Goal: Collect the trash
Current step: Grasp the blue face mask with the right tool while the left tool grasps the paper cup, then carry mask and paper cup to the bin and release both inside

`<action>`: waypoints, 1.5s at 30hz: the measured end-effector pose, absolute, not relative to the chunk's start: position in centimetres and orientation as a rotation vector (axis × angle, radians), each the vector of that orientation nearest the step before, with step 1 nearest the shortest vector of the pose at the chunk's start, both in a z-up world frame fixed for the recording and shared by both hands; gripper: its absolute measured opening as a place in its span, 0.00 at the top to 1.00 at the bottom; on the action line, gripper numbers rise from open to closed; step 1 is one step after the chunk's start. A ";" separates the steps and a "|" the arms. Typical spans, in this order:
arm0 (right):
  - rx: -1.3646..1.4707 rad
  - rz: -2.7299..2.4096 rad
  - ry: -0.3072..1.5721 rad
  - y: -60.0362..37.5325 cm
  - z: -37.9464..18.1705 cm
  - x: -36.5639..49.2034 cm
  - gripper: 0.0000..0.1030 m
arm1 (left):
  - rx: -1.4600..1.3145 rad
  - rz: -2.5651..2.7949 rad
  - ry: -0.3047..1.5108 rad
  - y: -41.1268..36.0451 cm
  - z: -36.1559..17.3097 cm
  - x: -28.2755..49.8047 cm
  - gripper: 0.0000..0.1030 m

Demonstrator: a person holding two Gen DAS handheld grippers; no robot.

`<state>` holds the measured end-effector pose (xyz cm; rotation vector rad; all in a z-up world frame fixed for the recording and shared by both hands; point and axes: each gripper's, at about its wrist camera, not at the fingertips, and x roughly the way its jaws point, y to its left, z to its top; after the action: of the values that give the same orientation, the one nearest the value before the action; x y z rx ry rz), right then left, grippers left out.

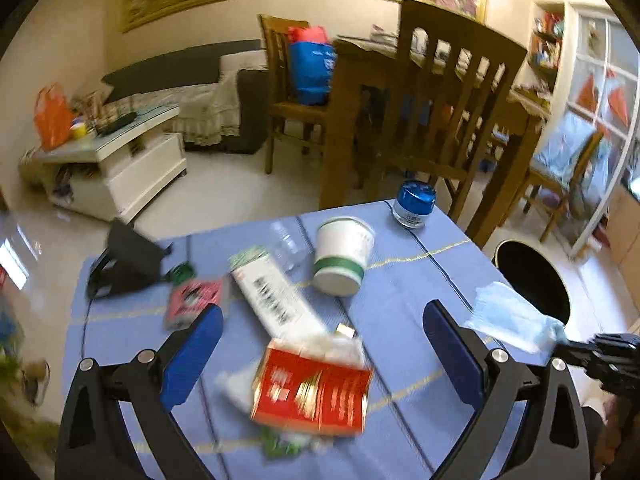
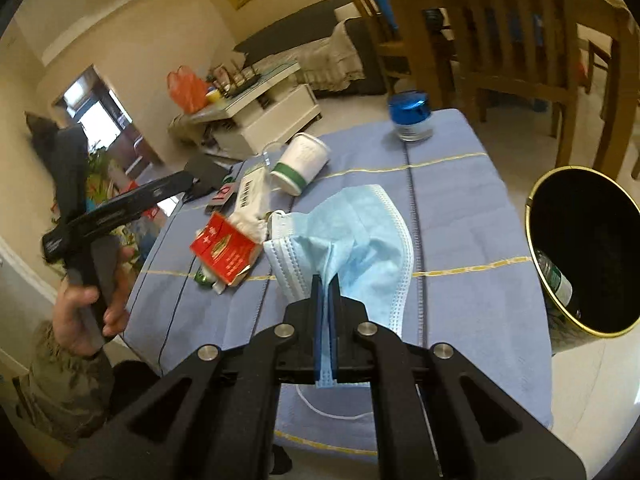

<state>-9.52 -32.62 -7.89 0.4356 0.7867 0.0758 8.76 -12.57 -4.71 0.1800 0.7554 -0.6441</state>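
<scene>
Your right gripper [image 2: 326,280] pinches only a small fold of the blue face mask [image 2: 352,236] — it could slip out and land on the floor before it gets to the black trash bin [image 2: 538,216]. The mask hangs from the pressed-together tips above the blue tablecloth [image 2: 460,208], bin off to the right. Your left gripper [image 1: 320,344] is spread wide and empty over the red box [image 1: 312,390].

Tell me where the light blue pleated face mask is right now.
The light blue pleated face mask hangs clamped in the right gripper above the blue tablecloth, left of the black gold-rimmed bin in the right wrist view.
</scene>
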 end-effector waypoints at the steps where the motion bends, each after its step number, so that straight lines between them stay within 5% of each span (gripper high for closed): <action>1: 0.448 0.074 0.783 -33.0 -8.1 -9.8 0.97 | 0.181 -0.659 0.777 -13.4 -5.1 9.5 0.06; 18: 0.615 0.011 0.666 -40.9 -9.0 -12.3 0.97 | 0.418 -0.710 0.983 -25.9 -12.6 20.1 0.07; 20: 0.634 0.010 0.661 -41.4 -9.4 -12.2 0.96 | 0.465 -0.729 0.964 -26.2 -13.1 19.1 0.12; 24: 0.659 -0.011 0.648 -41.9 -9.5 -12.4 0.96 | 0.401 -0.707 1.034 -26.1 -14.4 19.3 0.42; 26: 0.681 -0.032 0.636 -42.4 -9.4 -12.9 0.96 | 0.326 -0.664 1.099 -25.5 -15.0 20.1 0.46; 40: 0.737 -0.339 0.585 -52.9 -10.1 -18.1 0.96 | 0.144 -0.866 0.944 -29.8 -7.6 8.8 0.46; 43: 0.664 -0.432 0.695 -55.1 -12.5 -15.9 0.78 | 0.164 -0.918 0.921 -33.5 -7.2 5.9 0.46; 44: 0.667 -0.450 0.741 -55.9 -13.7 -15.2 0.46 | 0.179 -0.929 0.913 -34.6 -7.3 4.6 0.46; 45: 0.681 -0.469 0.784 -56.8 -14.9 -14.7 0.35 | 0.192 -0.953 0.909 -36.3 -7.3 3.5 0.46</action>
<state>-14.70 -56.82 -14.86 0.6811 0.7839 -0.4688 3.46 -36.33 -7.34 0.1917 0.9092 -0.9528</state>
